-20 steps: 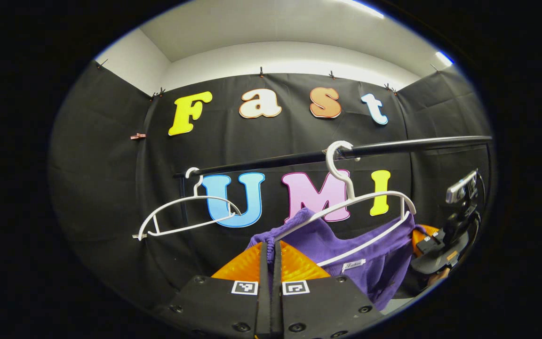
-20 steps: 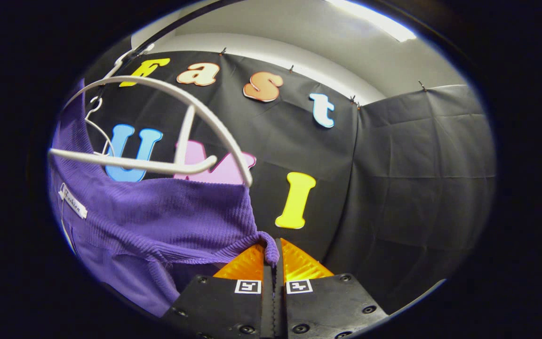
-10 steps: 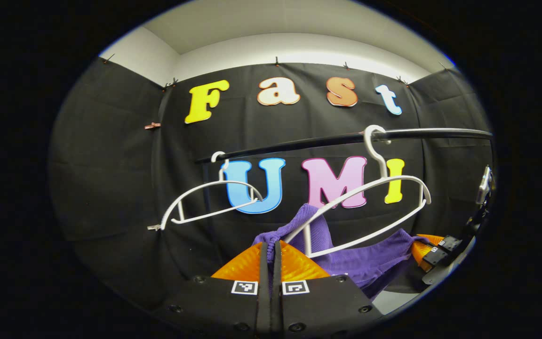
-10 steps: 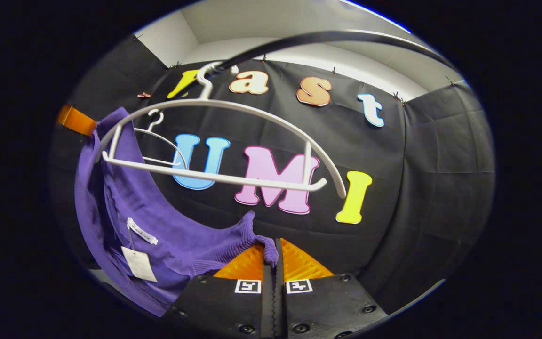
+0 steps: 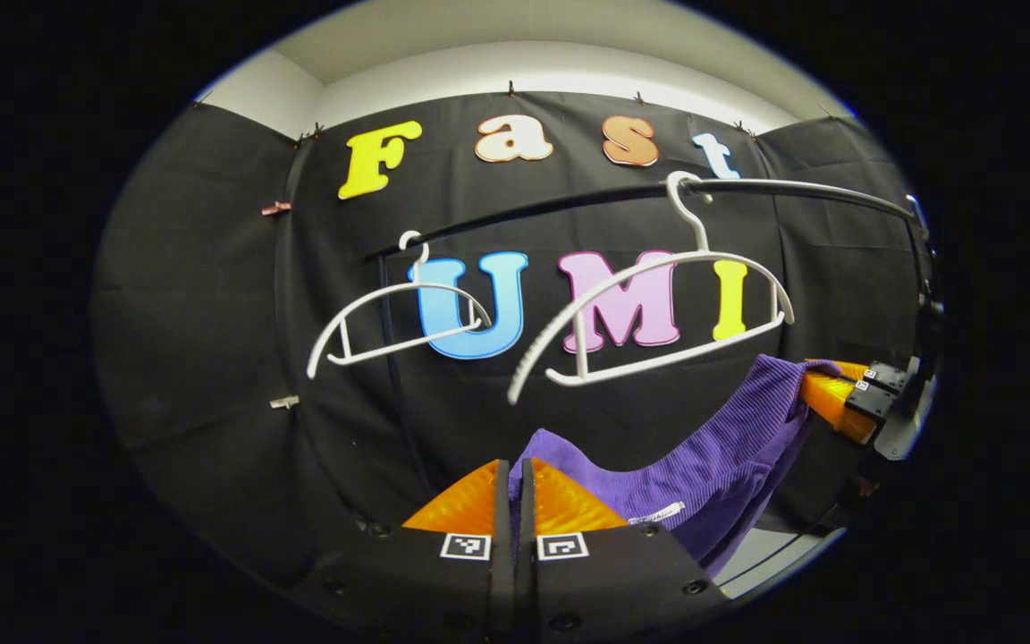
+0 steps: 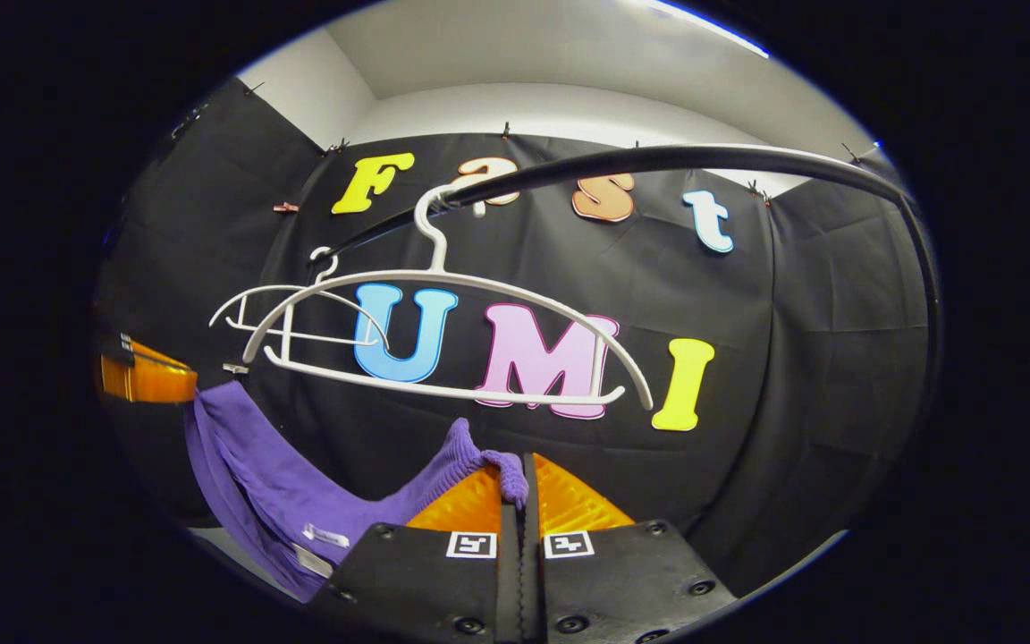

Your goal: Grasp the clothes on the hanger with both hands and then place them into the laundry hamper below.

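Garment (image 5: 712,456): purple ribbed knit, soft, light, limp; slung between 2 tongs, clear below white hanger (image 5: 658,313) on rail (image 5: 569,201). Left tongs (image 5: 515,474) closed on 1 edge, right tongs (image 6: 515,470) closed on the other. Best held by these bunched edges; middle will sag.

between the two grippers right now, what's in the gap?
The purple garment spans it, pinched by the left gripper and the right gripper, seen in left gripper view.
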`<state>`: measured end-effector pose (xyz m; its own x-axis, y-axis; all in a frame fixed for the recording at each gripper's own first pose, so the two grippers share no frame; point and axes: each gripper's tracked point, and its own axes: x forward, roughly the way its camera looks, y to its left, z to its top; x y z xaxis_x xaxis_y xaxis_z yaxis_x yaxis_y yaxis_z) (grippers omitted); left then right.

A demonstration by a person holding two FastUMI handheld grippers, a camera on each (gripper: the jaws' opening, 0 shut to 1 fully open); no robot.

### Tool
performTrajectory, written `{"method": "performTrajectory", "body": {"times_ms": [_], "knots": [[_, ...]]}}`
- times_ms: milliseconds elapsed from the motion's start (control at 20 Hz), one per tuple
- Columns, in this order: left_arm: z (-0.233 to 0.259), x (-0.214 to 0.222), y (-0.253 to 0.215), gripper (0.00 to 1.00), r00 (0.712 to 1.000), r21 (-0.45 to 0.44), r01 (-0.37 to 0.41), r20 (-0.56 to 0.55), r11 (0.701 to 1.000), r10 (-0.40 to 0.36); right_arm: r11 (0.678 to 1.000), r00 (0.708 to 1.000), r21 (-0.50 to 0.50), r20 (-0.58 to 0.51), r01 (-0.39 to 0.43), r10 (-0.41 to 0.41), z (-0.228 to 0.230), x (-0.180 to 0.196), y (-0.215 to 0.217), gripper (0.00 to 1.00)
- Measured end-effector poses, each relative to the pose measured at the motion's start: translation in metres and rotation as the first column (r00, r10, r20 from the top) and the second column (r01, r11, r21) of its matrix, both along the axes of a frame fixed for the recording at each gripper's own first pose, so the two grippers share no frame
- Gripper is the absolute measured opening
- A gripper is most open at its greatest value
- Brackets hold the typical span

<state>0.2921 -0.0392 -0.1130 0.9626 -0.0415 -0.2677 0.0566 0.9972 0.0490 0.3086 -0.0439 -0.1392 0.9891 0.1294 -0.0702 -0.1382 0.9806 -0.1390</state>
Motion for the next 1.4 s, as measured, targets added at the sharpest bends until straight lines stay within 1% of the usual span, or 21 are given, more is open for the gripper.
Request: {"method": "performTrajectory", "body": {"times_ms": [150, 350, 500, 550, 600, 700, 800, 950, 1050, 1150, 1200, 1250, 1350, 1400], "knots": [[-0.013, -0.01, -0.027, 0.05, 0.997, -0.044, 0.066, -0.024, 0.997, -0.067, 0.999, 0.999, -0.003, -0.012, -0.035, 0.035, 0.009, -0.01, 0.004, 0.05], [-0.003, -0.015, -0.063, 0.05, 0.989, -0.089, 0.146, -0.007, 0.985, -0.147, 0.998, 0.998, 0.016, -0.019, -0.061, 0.061, 0.028, -0.026, 0.012, 0.05], [0.0, -0.011, -0.08, 0.05, 0.983, -0.108, 0.183, 0.004, 0.977, -0.184, 0.997, 0.997, 0.036, -0.031, -0.071, 0.072, 0.03, -0.027, 0.019, 0.05], [-0.006, -0.009, -0.084, 0.05, 0.982, -0.113, 0.189, -0.005, 0.975, -0.191, 0.996, 0.996, 0.04, -0.05, -0.076, 0.078, 0.022, -0.026, 0.021, 0.01], [-0.016, -0.008, -0.087, 0.05, 0.98, -0.122, 0.192, -0.023, 0.974, -0.196, 0.996, 0.993, 0.046, -0.081, -0.082, 0.086, 0.009, -0.027, 0.022, 0.05], [-0.045, -0.007, -0.093, 0.05, 0.975, -0.154, 0.195, -0.08, 0.969, -0.209, 0.994, 0.982, 0.066, -0.16, -0.089, 0.098, -0.024, -0.031, 0.025, 0.05], [-0.08, -0.008, -0.096, 0.05, 0.965, -0.179, 0.185, -0.151, 0.966, -0.213, 0.992, 0.96, 0.086, -0.256, -0.093, 0.112, -0.064, -0.036, 0.024, 0.05], [-0.141, -0.014, -0.096, 0.05, 0.942, -0.189, 0.158, -0.267, 0.969, -0.205, 0.99, 0.9, 0.118, -0.418, -0.082, 0.124, -0.135, -0.048, 0.02, 0.05], [-0.183, -0.018, -0.099, 0.05, 0.915, -0.201, 0.142, -0.348, 0.969, -0.207, 0.99, 0.857, 0.129, -0.503, -0.059, 0.116, -0.178, -0.056, 0.014, 0.05], [-0.223, -0.023, -0.098, 0.05, 0.883, -0.196, 0.123, -0.426, 0.973, -0.198, 0.99, 0.804, 0.13, -0.582, -0.051, 0.118, -0.22, -0.064, 0.013, 0.05], [-0.242, -0.023, -0.098, 0.05, 0.866, -0.186, 0.116, -0.461, 0.976, -0.191, 0.991, 0.774, 0.118, -0.622, -0.06, 0.121, -0.242, -0.069, 0.013, 0.05], [-0.26, -0.023, -0.099, 0.05, 0.849, -0.174, 0.107, -0.496, 0.979, -0.181, 0.992, 0.737, 0.098, -0.665, -0.08, 0.125, -0.266, -0.076, 0.012, 0.05], [-0.292, -0.03, -0.102, 0.05, 0.809, -0.166, 0.094, -0.562, 0.982, -0.172, 0.992, 0.669, 0.054, -0.735, -0.111, 0.115, -0.311, -0.09, 0.007, 0.05], [-0.308, -0.033, -0.103, 0.05, 0.786, -0.166, 0.085, -0.595, 0.982, -0.169, 0.991, 0.639, 0.042, -0.76, -0.126, 0.113, -0.331, -0.096, 0.007, 0.05]]}}
